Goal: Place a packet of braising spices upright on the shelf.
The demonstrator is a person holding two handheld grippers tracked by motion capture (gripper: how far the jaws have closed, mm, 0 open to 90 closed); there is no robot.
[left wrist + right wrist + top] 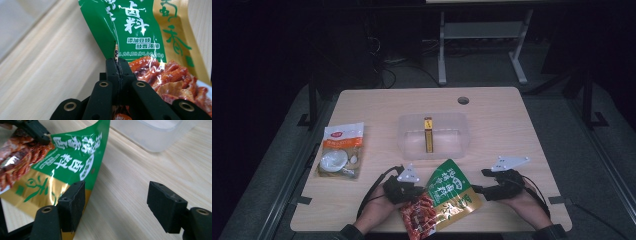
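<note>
A green, gold and red snack bag (446, 196) lies tilted at the table's front middle. My left gripper (419, 191) is at its left edge, shut on the bag's green edge (116, 53), with the jaws pressed together on the film. My right gripper (477, 190) is at the bag's right side and stands open. In the right gripper view the bag (72, 162) curls up beside one of its fingers (73, 202), and the gap (116, 195) between its jaws holds bare table. A hand holds each gripper.
A clear plastic container (407, 142) stands at the table's middle with a yellow-brown stick packet (428, 134) inside. Its corner (155, 135) shows beyond my right gripper. A flat food packet (341, 150) lies at the left. A cable hole (463, 100) is at the back.
</note>
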